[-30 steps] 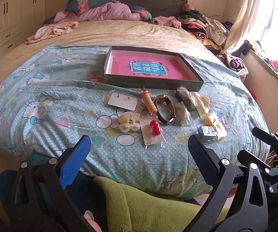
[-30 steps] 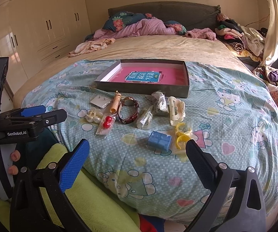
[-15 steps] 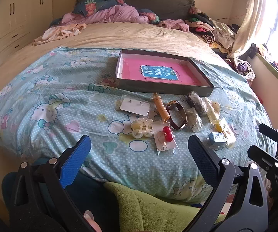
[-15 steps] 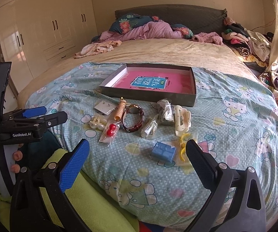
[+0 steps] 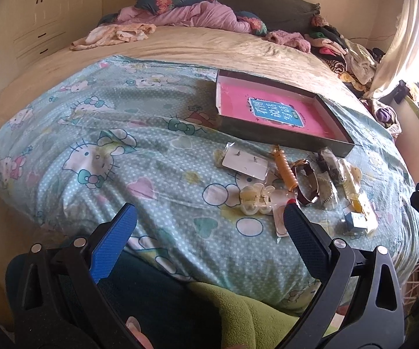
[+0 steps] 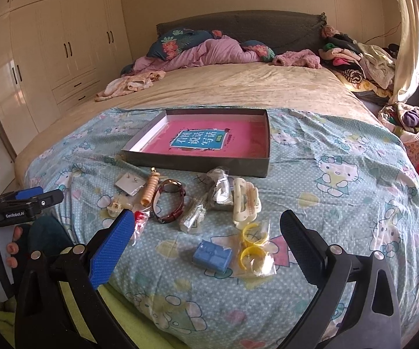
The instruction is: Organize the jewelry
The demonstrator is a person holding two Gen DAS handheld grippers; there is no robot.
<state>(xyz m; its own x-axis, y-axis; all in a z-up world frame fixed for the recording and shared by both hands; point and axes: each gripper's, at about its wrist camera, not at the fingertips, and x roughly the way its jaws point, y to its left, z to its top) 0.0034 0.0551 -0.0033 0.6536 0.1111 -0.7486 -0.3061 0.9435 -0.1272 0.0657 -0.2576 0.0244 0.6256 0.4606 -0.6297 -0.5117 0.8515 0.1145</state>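
Now both grippers, left (image 5: 206, 226) and right (image 6: 208, 231), have edged nearer the jewelry heaped before the grey tray (image 6: 197, 164), jaws spread wide and empty, so sorting hasn't begun.

sheet (image 6: 325, 203): printed cloth, matt, creased
tray (image 6: 197, 164): grey card, matt; glossy pink liner
watch (image 6: 169, 200): brown strap, leather-like, shiny
box (image 6: 212, 256): blue plastic, smooth
pads (image 6: 111, 244): blue, ribbed
wardrobe (image 6: 49, 58): cream, glossy
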